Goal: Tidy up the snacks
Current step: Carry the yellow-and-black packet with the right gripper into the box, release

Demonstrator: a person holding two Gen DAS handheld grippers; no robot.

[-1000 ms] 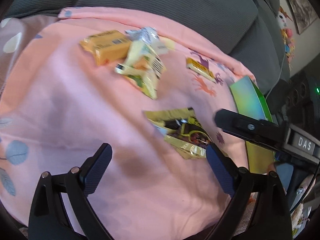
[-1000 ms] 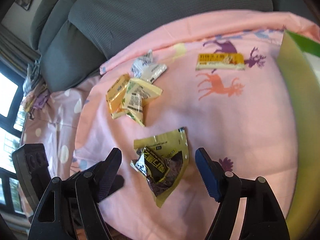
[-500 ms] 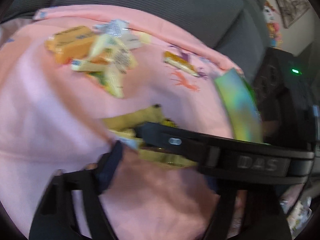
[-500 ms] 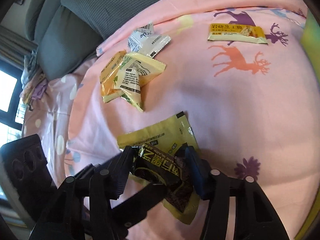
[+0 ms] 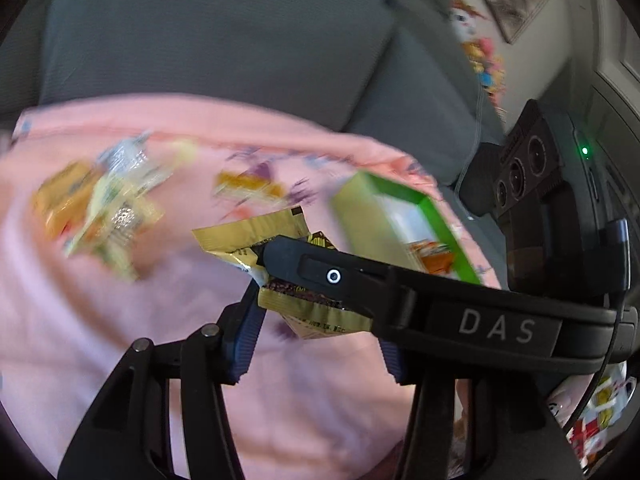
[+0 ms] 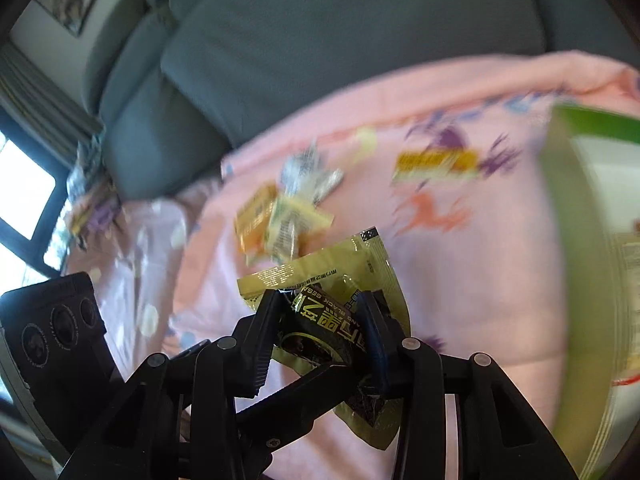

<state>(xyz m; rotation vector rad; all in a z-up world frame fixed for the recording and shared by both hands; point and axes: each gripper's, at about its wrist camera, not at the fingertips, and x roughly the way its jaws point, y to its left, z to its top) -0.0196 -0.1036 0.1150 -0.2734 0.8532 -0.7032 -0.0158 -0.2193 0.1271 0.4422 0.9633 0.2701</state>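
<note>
One gold-and-black snack packet (image 6: 320, 320) is being pinched between the fingers of the right tool (image 6: 318, 322), whose jaws are pressing in on its crumpled middle; the packet's upper flap is sticking out beyond the fingertips and its lower end is hanging below them. In the left wrist view the same packet is sitting just past the left tool (image 5: 316, 344), whose jaws are standing apart with nothing between them, while the right tool's black arm is crossing in front.

Several other snacks are lying on the pink blanket (image 6: 460, 300) spread over the grey sofa (image 6: 340, 48): a heap of yellow and orange packets (image 6: 280, 224), a silver packet (image 6: 310, 176) touching that heap, and a yellow bar (image 6: 436, 164) lying apart near the printed deer. A green box (image 5: 400, 216) is standing at the blanket's right side, open, with what looks like an orange packet inside. Much of the background is blurred, so finer detail cannot be told.

Judging by this, the step in hand is the carrying of the pinched packet off the blanket, probably toward the green box. The next move is likely calling for the right tool to travel right over the box's rim, keep the floppy packet from snagging on the wall, and spread its jaws only once the packet is over the opening.
</note>
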